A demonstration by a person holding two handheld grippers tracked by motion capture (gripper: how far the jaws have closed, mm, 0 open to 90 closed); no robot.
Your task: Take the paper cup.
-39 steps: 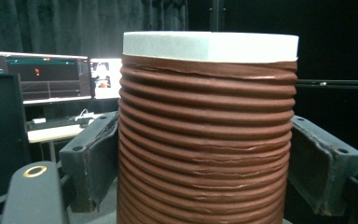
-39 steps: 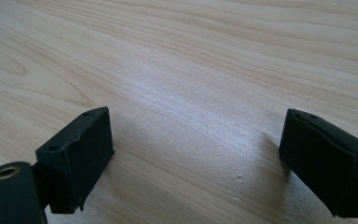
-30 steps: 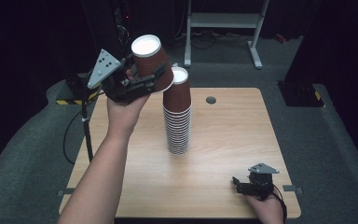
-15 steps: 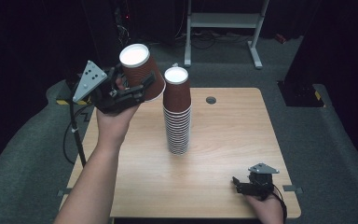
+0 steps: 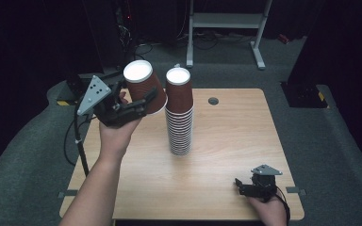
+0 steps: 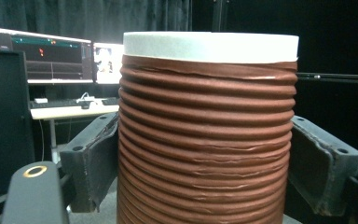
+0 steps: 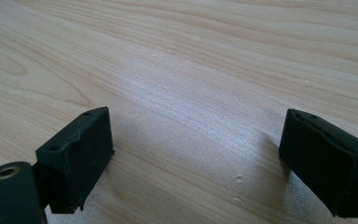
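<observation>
Light wood-grain rectangular worktop (image 5: pixel 226 179) standing on grey carpeted floor (image 5: pixel 330 141). A tall stack of brown ribbed paper cups (image 5: pixel 180 117), bases up, stands upright near its centre. A small round dark grommet (image 5: pixel 212 100) sits near the far edge. The right tool (image 5: pixel 245 187) rests at the near right corner.

Cup stack (image 5: pixel 178 117) is standing mid-bench (image 5: pixel 226 141); left tongs (image 5: pixel 143 104) are holding a single cup (image 5: pixel 143 88) in the air just left of the stack's top, over the bench's left edge; right tongs (image 5: pixel 239 183) are resting near the front right corner
</observation>
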